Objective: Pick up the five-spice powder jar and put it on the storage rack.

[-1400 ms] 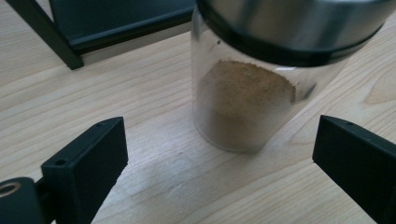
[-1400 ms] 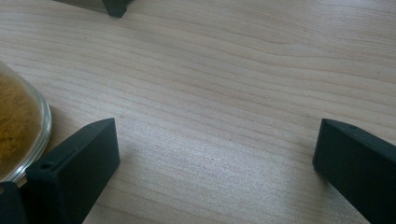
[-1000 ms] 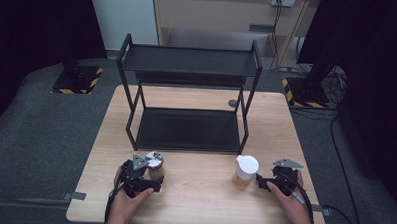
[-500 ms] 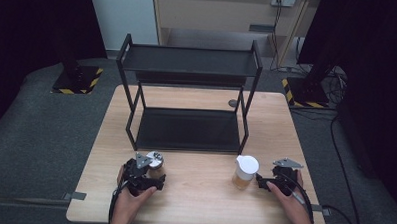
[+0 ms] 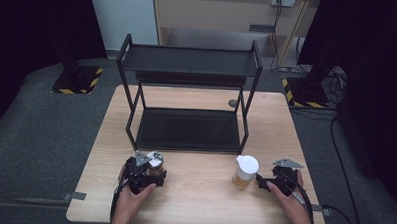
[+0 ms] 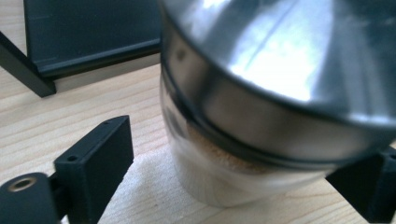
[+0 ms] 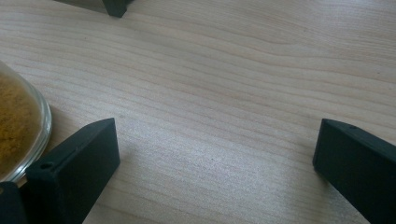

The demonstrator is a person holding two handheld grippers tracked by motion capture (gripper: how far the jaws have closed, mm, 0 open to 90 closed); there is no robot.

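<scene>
The left gripper (image 5: 152, 171) has just been closing its jaws around a metal-lidded jar (image 6: 261, 116), a gap still showing beside one jaw. The jar stands upright near the table's (image 5: 203, 202) front edge, before the black shelf (image 5: 188, 126). The left gripper view shows tan grains inside. The right gripper (image 7: 210, 177) gapes wide, empty, beside a white-lidded jar (image 5: 245, 172).

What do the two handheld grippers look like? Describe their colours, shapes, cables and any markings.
Both are black. The left gripper and the right gripper each carry a grey three-cornered plate on top and trail a black cable toward the table's near edge. Up close, the left gripper's fingers and the right gripper's fingers are flat, blocky matte-black pads with small round holes. No lettering shows. The forearms are bare, no sleeves.
</scene>
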